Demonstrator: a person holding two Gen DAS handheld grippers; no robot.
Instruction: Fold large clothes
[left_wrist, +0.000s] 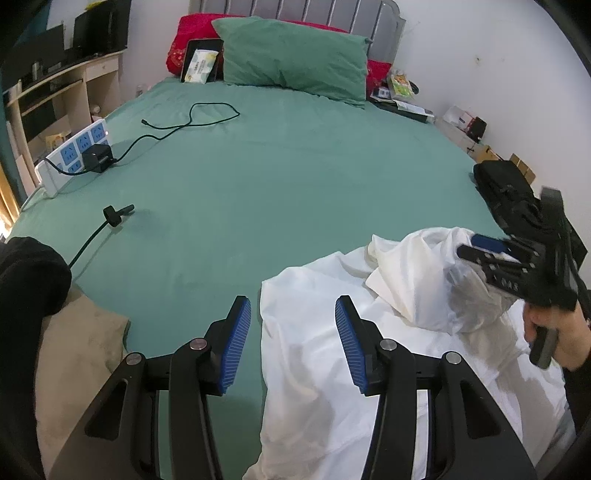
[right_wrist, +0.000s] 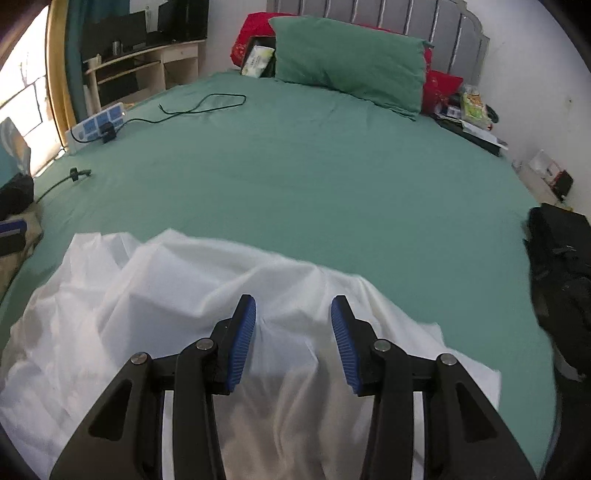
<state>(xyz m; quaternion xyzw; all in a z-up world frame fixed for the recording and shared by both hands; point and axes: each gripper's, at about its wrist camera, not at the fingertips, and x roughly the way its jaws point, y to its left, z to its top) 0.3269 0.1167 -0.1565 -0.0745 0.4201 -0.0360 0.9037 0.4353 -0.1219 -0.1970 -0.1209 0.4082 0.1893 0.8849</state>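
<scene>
A large white garment (left_wrist: 325, 354) lies crumpled on the near part of the green bed sheet (left_wrist: 280, 173). My left gripper (left_wrist: 293, 343) is open and empty, low over the garment's left edge. The right gripper shows in the left wrist view (left_wrist: 476, 254), held in a hand, blurred, with a raised bunch of white cloth at its fingertips. In the right wrist view the right gripper (right_wrist: 293, 341) has its jaws apart over a ridge of the white garment (right_wrist: 155, 302), with cloth rising between the blue pads (right_wrist: 242, 345). Whether the pads pinch it I cannot tell.
A green pillow (left_wrist: 295, 55) and red bedding (left_wrist: 184, 44) lie at the headboard. A power strip (left_wrist: 74, 155) with a charger and black cable (left_wrist: 192, 122) lies at the left. A black bag (left_wrist: 509, 192) sits at the right edge, a tan cloth (left_wrist: 74, 354) near left.
</scene>
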